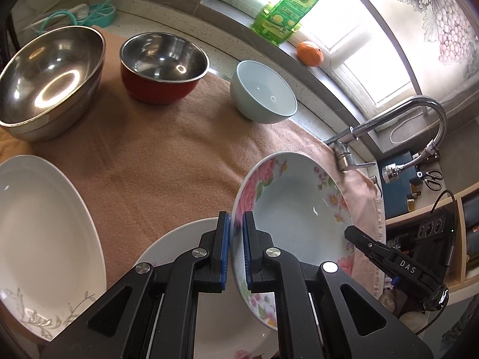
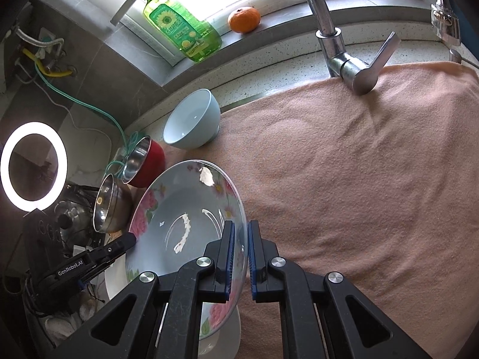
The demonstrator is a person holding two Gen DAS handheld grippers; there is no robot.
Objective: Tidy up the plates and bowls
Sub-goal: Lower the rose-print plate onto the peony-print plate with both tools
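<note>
A floral-rimmed plate is held tilted above the cloth, gripped by both grippers on opposite rims. My left gripper is shut on its left rim. My right gripper is shut on its right rim; that gripper also shows in the left wrist view. Under the floral plate lies a white plate. A larger white plate lies at the left. A big steel bowl, a red bowl with a steel inside and a pale blue bowl stand at the back.
A peach cloth covers the counter. A chrome faucet stands at its back edge. A green soap bottle and an orange sit on the window sill. A lit ring light is at the left.
</note>
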